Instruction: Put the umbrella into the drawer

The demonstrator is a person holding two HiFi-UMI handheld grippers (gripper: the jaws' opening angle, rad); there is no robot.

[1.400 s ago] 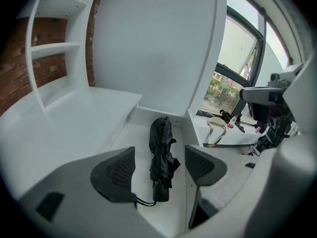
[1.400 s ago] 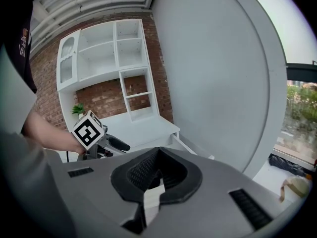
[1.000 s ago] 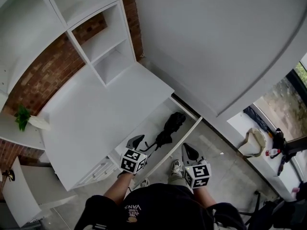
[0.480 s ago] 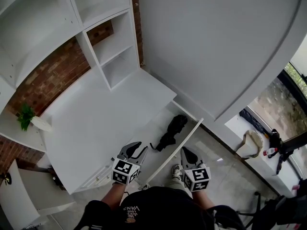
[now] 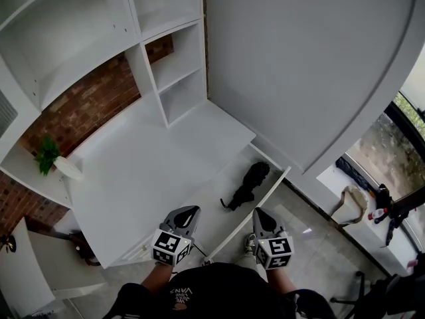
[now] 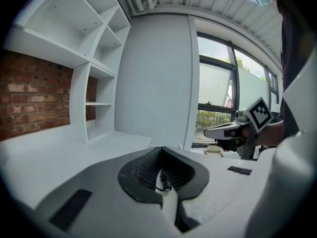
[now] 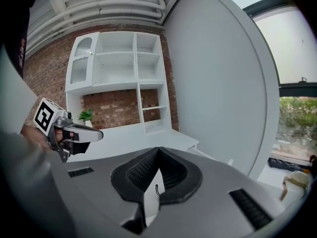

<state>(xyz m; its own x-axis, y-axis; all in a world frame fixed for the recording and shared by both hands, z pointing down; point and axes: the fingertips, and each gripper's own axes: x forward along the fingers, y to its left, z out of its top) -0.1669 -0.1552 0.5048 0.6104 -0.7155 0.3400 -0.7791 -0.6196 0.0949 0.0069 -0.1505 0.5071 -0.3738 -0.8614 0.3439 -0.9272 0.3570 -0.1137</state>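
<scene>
The black folded umbrella [image 5: 247, 183] lies in the open white drawer [image 5: 214, 216] under the desk top, with no gripper touching it. My left gripper [image 5: 185, 212] hovers over the drawer's near left end; its jaws have just been closing and stand shut with nothing between them. My right gripper [image 5: 259, 215] hangs just outside the drawer's front panel, jaws together and empty. In the left gripper view the fingertips [image 6: 161, 148] meet, and the right gripper [image 6: 225, 130] shows at the right. In the right gripper view the fingertips [image 7: 158, 149] meet, with the left gripper [image 7: 81, 133] at the left.
The white desk top [image 5: 146, 165] runs back to white shelving [image 5: 179, 78] on a brick wall. A small green plant [image 5: 48, 155] stands on a side ledge. A large white panel [image 5: 312, 58] rises to the right. A beige bag [image 5: 350, 201] lies by the window.
Both grippers have drawn back from the drawer and risen. The left jaws went from open to shut, empty. The umbrella stays lying in the drawer.
</scene>
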